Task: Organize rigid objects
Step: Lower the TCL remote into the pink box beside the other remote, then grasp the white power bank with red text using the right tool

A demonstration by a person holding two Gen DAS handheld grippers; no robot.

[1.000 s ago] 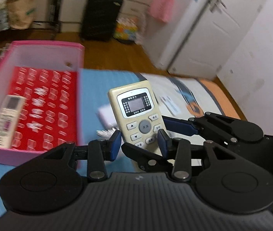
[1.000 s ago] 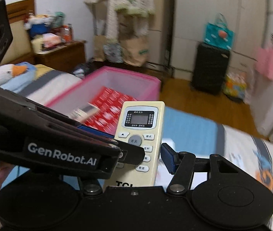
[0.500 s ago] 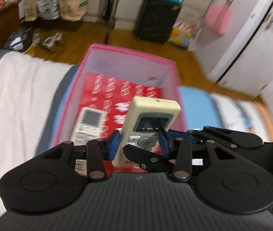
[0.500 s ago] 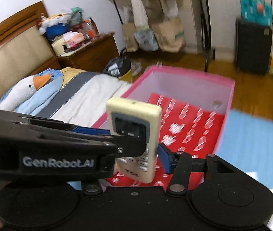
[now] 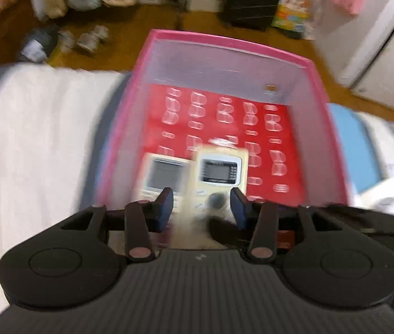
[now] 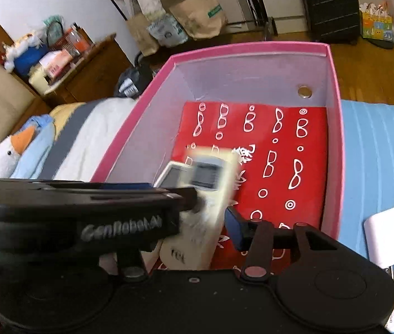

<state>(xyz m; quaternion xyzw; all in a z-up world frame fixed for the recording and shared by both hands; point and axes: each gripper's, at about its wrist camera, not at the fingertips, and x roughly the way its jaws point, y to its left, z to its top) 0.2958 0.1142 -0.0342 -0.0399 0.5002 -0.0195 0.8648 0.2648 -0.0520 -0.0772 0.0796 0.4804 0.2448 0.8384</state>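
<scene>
Bedroom with a wooden floor. A bed point(image 5: 30, 139) with a white cover carries a blue mat point(image 6: 377, 153) and a pink box point(image 5: 224, 41) lined in red.

The cream remote point(image 5: 219, 167) hangs tilted over the near end of the box, display upward and motion-blurred. It overlaps a white remote point(image 5: 163, 175) lying on the lining. A plush duck point(image 6: 10, 153) lies on the bed left of the box.

The cream remote's lower end sits between the pads of the left hand-held gripper point(image 5: 202, 203). Blur hides the contact, so I cannot tell whether it grips.

The jaws of the right hand-held gripper point(image 6: 208, 220) have just been closing with the remote between them. Its visible pad stands just clear of the remote's edge, not clamping.
</scene>
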